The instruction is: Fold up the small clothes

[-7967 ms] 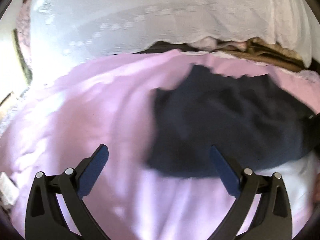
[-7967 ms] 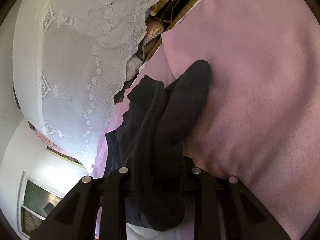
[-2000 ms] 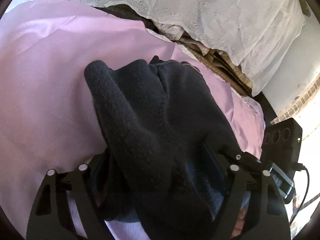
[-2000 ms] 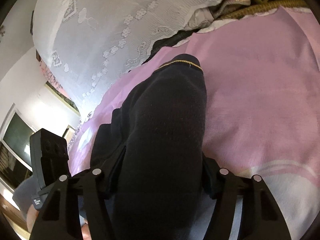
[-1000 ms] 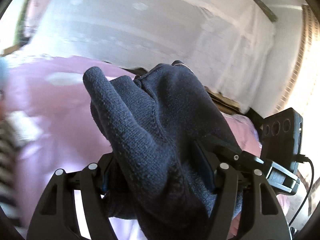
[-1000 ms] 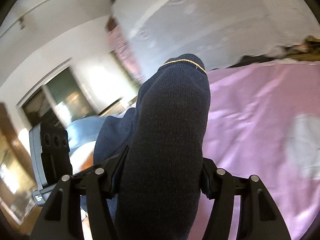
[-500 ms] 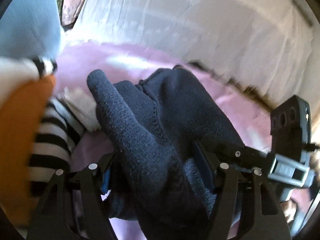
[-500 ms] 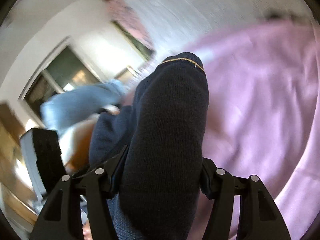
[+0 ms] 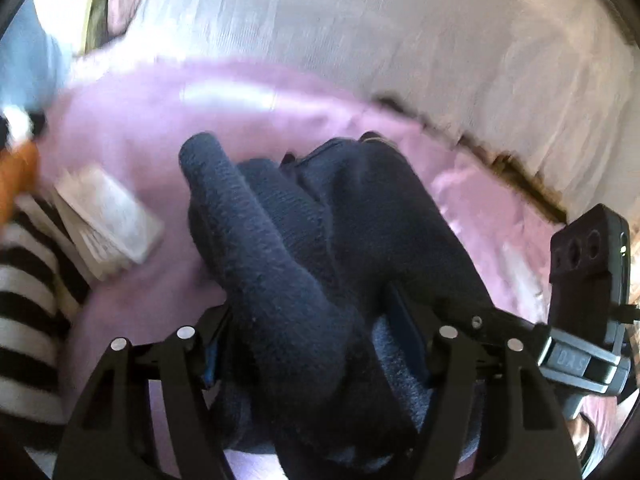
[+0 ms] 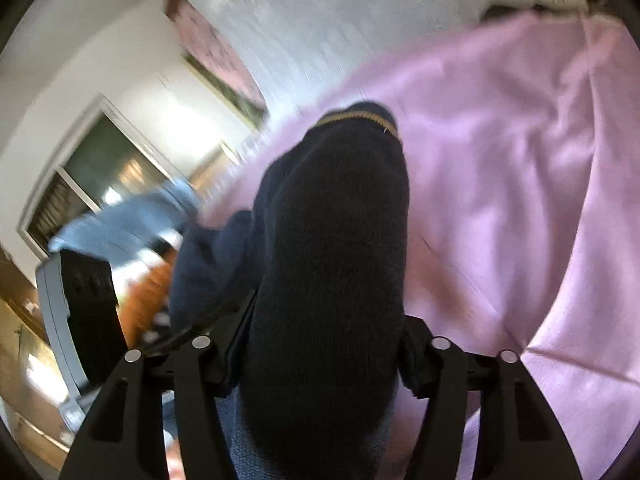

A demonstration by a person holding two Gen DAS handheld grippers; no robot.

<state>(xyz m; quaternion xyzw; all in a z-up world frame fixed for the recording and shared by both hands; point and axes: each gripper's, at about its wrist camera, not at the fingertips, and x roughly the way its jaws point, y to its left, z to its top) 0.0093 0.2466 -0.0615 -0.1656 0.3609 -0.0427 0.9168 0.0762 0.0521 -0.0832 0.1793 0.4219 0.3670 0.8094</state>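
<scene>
A folded dark navy knit garment (image 9: 304, 264) is held off the pink bedsheet (image 9: 132, 120) by both grippers. My left gripper (image 9: 316, 344) is shut on one side of it, the bundle bulging up between the fingers. My right gripper (image 10: 324, 344) is shut on the other side; the garment (image 10: 336, 264) fills the middle of that view and shows a thin yellow trim at its top. The fingertips are hidden by fabric. The right gripper body (image 9: 588, 280) shows at the left view's right edge.
A black-and-white striped garment (image 9: 28, 296) and a white folded item (image 9: 104, 220) lie at the left on the sheet. An orange cloth (image 10: 140, 296) and a light blue cloth (image 10: 132, 224) lie nearby. White lace curtain (image 9: 360, 32) behind. Pink sheet (image 10: 520, 200) spreads right.
Both grippers have carried the navy garment leftwards over the bed, towards the striped and orange clothes. The grip on the garment is unchanged.
</scene>
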